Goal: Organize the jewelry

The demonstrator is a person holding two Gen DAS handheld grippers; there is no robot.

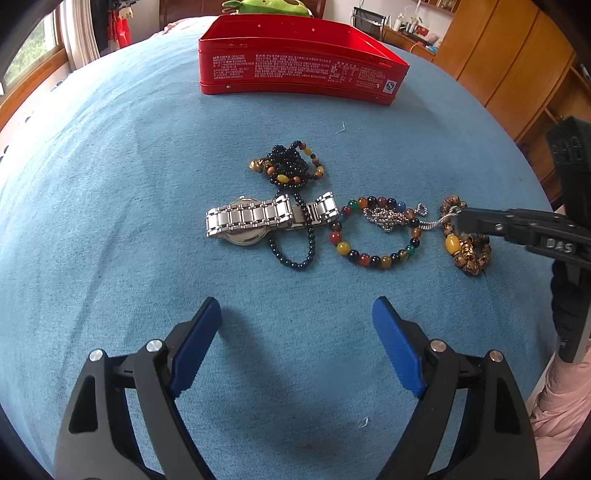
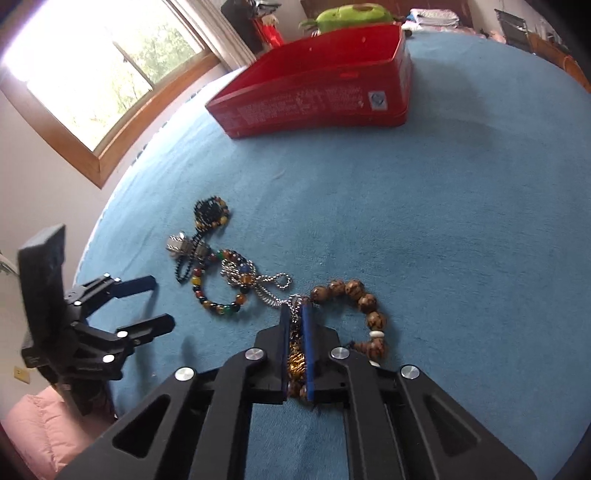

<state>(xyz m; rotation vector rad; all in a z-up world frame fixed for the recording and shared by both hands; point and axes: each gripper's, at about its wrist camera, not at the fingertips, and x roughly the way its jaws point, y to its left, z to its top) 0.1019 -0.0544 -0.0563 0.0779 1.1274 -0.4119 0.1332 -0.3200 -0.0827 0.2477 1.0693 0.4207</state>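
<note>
Jewelry lies on a blue cloth (image 1: 110, 184): a silver watch (image 1: 258, 218), a black bead necklace (image 1: 291, 162) across it, a multicolour bead bracelet (image 1: 341, 247), a silver chain (image 1: 384, 216) and a brown bead bracelet (image 1: 472, 258). Behind them stands an open red tin (image 1: 295, 70). My right gripper (image 2: 295, 308) is shut on the end of the silver chain (image 2: 273, 291), just above the brown bead bracelet (image 2: 364, 299); gold and brown beads show behind its pads. From the left wrist it comes in at the right (image 1: 458, 216). My left gripper (image 1: 295, 306) hovers open, in front of the watch, holding nothing.
A green plush toy (image 1: 273, 7) sits behind the tin. A window (image 2: 92, 74) lies past the cloth's left edge, a wooden cabinet (image 1: 517, 62) to the right. Pink fabric (image 2: 37, 424) shows at the near edge. Bare blue cloth stretches between the jewelry and the red tin (image 2: 314, 107).
</note>
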